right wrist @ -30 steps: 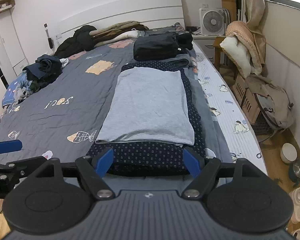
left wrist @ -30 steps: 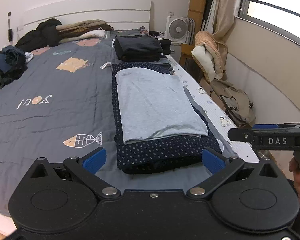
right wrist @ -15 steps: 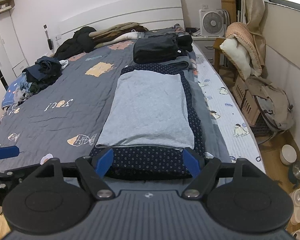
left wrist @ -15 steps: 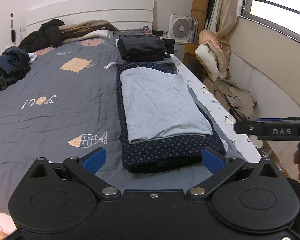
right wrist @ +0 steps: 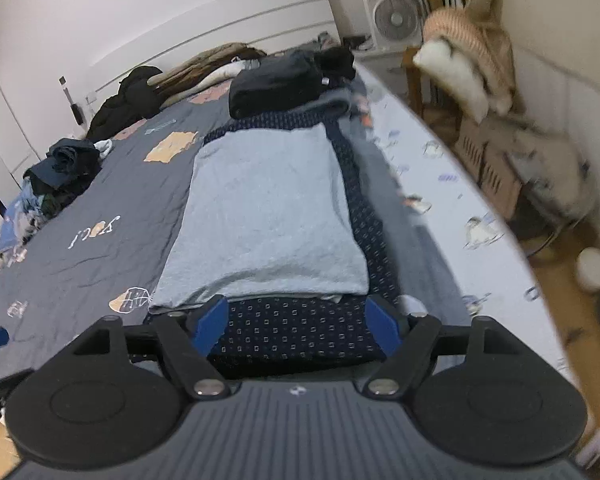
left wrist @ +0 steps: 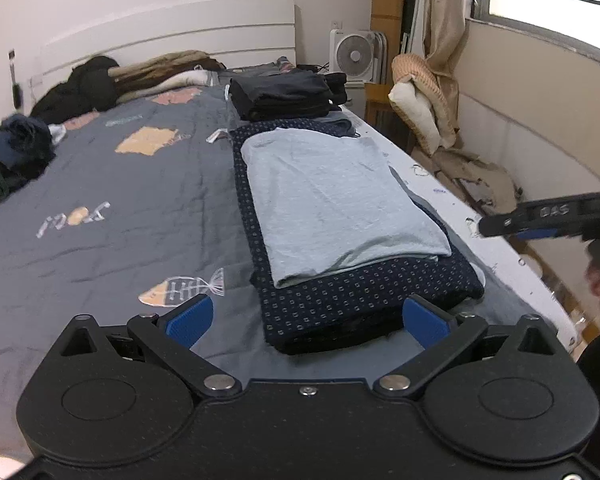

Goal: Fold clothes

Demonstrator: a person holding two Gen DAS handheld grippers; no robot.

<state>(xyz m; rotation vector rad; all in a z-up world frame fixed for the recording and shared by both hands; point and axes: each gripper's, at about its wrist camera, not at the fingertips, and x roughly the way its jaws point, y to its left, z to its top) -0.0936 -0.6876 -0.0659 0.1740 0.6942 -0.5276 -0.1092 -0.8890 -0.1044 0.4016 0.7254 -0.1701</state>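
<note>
A home bedroom before me: dark grey cartoon-print quilted bed (left wrist: 112,200), white slatted headboard (left wrist: 172,36), white box fan (left wrist: 354,56), probably a beige curtain (left wrist: 440,20).

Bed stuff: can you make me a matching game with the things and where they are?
Things:
1. light blue shirt
2. black folded pile
3. fan
4. messy dark clothes

Places:
A. beside the headboard, off the bed
B. on the dotted navy garment
C. far left side of the bed
D. beyond the blue shirt, toward the headboard

Pairs: 1-B, 2-D, 3-A, 4-C
</note>
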